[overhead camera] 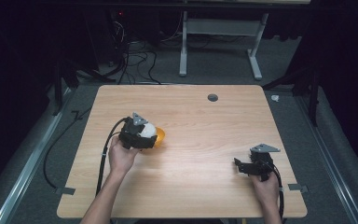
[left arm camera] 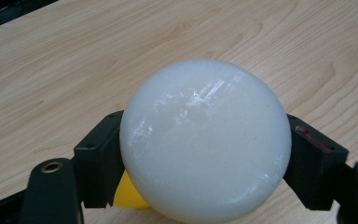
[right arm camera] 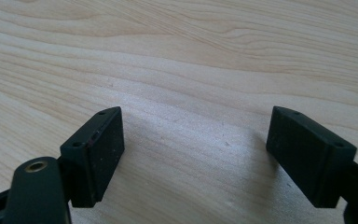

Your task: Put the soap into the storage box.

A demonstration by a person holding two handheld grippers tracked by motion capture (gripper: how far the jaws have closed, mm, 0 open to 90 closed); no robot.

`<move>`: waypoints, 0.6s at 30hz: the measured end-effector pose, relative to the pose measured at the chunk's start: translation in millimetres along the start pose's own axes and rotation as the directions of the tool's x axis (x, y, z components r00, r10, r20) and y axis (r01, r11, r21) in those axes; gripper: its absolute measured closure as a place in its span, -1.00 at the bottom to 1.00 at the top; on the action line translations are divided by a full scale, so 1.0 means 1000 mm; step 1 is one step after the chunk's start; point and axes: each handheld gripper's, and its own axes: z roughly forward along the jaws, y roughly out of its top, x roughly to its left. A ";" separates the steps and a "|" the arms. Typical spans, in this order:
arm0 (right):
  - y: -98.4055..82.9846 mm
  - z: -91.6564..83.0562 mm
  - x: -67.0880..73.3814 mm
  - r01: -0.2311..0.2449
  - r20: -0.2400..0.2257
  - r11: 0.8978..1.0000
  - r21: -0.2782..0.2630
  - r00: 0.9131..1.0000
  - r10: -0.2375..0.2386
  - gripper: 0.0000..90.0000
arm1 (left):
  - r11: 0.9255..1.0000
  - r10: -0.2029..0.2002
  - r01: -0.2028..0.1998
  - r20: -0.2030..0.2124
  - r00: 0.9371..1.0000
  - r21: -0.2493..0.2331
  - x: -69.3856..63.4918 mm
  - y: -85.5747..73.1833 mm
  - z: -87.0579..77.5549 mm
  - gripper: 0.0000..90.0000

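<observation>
Hands work from the near edge of a wooden desk [overhead camera: 200, 186] under a dark room's overhead camera. At left, the person's left hand [overhead camera: 121, 157] grips the left gripper [overhead camera: 145, 135], whose jaws are clamped on either side of a white ball [left arm camera: 205, 140]; in the left gripper view the ball sits squarely between the two black jaws, both touching its sides. Just beneath and beside the ball, an orange-yellow bowl [overhead camera: 160, 136] rests on the desk, a sliver of it showing by the lower left jaw in the left gripper view; whether the ball touches the bowl cannot be told. A black cable [overhead camera: 103, 158] trails from this gripper toward the desk's near left corner. Farther back, right of centre, a small dark round hole [overhead camera: 212, 97] marks the desk. At right, well apart from the ball, the right hand [overhead camera: 265, 186] holds the right gripper [overhead camera: 243, 167] low over bare wood, its jaws spread wide with nothing between them.
</observation>
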 end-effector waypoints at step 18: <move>0.000 0.000 0.000 0.000 0.000 1.000 0.000 1.000 0.000 -0.56 | 0.998 -0.050 0.051 -0.015 0.999 0.047 0.012 -0.003 0.026 -0.46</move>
